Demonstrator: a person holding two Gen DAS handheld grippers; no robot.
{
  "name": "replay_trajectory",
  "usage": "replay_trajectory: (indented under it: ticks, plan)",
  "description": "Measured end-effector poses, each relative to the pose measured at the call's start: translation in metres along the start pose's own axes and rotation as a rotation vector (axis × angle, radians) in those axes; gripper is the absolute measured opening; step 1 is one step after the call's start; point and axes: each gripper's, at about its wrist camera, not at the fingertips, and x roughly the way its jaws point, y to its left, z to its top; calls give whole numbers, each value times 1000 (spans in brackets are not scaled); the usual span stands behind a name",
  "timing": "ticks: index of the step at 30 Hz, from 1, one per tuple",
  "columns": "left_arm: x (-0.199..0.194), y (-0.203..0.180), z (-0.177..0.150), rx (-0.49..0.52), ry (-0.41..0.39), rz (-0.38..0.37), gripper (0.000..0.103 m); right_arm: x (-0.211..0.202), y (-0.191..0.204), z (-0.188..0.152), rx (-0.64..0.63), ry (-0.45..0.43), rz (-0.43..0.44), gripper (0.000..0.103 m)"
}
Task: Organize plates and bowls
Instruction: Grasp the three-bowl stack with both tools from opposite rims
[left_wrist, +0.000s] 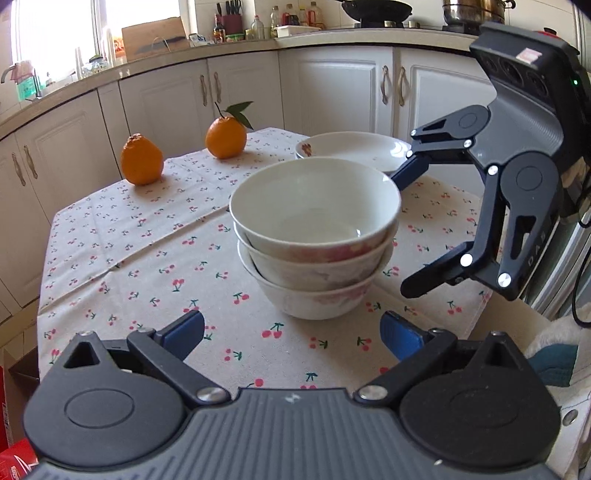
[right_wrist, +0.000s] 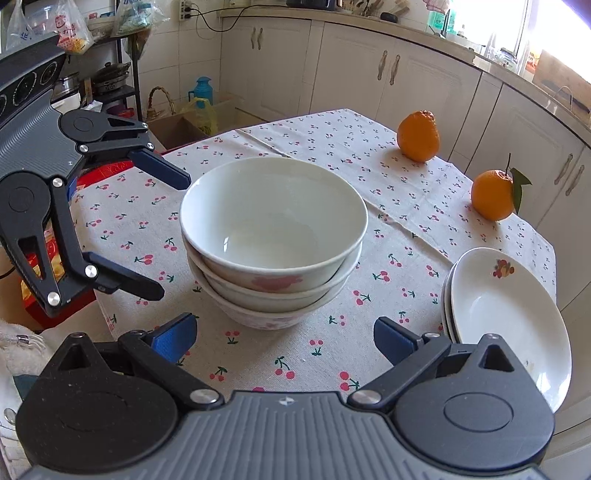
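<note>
Left wrist view: stack of three white ceramic bowls with pink flower print (left_wrist: 314, 236) mid-table on cherry-print tablecloth (left_wrist: 147, 236); left gripper (left_wrist: 291, 332) spread wide, nothing between blue pads, just short of stack. Right gripper (left_wrist: 406, 230) beside bowls, jaws wide apart, empty. Behind it, stacked white shallow plates (left_wrist: 354, 149) — count unclear. Two oranges (left_wrist: 142, 159) at far edge. Right wrist view alone shows plates as stack of three or so, fruit motif on top rim — also floor clutter.
</note>
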Motion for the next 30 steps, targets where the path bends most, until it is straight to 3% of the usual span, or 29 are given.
replay_trajectory:
  ticks: [10,13,21,23,27,30]
  plan:
    - [34,7,-5,9,58,-86,101,35,-8,-8,28,102,23,103]
    - [36,12,-7,-10,51,-107,101,38,-16,-11,80,113,65,103]
    - [33,14,-18,2,-32,-113,103,34,-19,-23,83,41,70,103]
    - [34,16,-11,10,10,-126,102,35,-20,-21,69,46,81,103]
    - [39,27,-4,5,21,-199,100,37,-21,-15,1,40,88,103]
    - [43,28,3,72,38,-240,96,37,-16,-5,-103,19,108,103]
